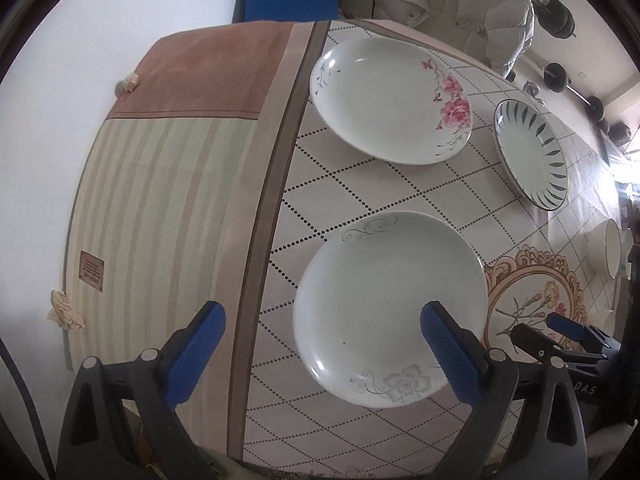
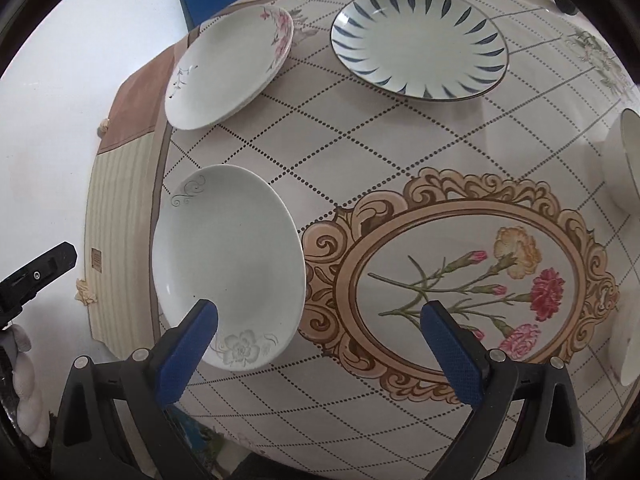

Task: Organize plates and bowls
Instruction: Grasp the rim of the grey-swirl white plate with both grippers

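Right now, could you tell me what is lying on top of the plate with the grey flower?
Nothing lies on the grey-flower plate; its white face is bare. Part of the near rim is hidden behind a blue finger of the right tongs.

Both the left gripper (image 1: 322,354) and the right gripper (image 2: 320,350) have black triangular frames with cut-outs. Silver rivets (image 1: 149,355) mark the pivots. The fingers (image 1: 450,354) wear textured blue pads, and white lettering "DAS" shows on one black body.

Plates (image 1: 390,308) — glossy, probably ceramic; tablecloth (image 2: 400,152) smooth.
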Demonstrator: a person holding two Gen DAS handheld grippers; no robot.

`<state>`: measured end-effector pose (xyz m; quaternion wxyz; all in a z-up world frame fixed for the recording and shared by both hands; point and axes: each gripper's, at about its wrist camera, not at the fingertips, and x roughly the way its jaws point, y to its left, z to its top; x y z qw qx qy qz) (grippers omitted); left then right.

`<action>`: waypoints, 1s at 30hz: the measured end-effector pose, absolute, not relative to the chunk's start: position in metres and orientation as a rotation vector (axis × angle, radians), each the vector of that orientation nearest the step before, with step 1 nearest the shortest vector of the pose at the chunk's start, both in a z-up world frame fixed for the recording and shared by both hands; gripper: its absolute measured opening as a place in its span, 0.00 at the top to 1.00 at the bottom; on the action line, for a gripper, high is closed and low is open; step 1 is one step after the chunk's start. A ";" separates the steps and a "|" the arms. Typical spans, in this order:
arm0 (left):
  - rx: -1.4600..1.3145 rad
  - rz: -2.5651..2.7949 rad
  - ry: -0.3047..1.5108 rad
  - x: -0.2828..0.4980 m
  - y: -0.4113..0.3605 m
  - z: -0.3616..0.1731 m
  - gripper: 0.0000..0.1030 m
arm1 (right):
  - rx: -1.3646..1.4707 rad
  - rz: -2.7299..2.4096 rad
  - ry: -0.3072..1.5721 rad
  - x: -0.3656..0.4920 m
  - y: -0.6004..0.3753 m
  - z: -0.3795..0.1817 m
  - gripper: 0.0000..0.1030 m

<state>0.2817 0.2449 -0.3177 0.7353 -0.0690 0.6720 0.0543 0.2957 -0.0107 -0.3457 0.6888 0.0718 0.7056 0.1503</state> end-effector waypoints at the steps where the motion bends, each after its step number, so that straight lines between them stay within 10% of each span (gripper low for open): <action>1: -0.160 0.101 1.501 0.287 0.250 -0.332 0.08 | 0.155 0.323 1.595 0.301 -0.004 -0.357 0.01; 12: -0.214 -0.026 1.643 0.297 0.274 -0.409 0.22 | 0.141 0.319 1.746 0.316 0.041 -0.423 0.04; 19: -0.224 -0.102 1.693 0.294 0.261 -0.427 0.52 | 0.162 0.303 1.775 0.313 0.043 -0.435 0.09; 23: -0.227 -0.082 1.665 0.291 0.258 -0.424 0.66 | 0.156 0.293 1.759 0.314 0.032 -0.430 0.28; 27: -0.276 -0.079 1.652 0.290 0.262 -0.416 0.70 | 0.232 0.323 1.774 0.315 0.026 -0.431 0.80; 30: -0.260 -0.075 1.632 0.287 0.264 -0.414 0.71 | 0.237 0.323 1.764 0.313 0.026 -0.429 0.79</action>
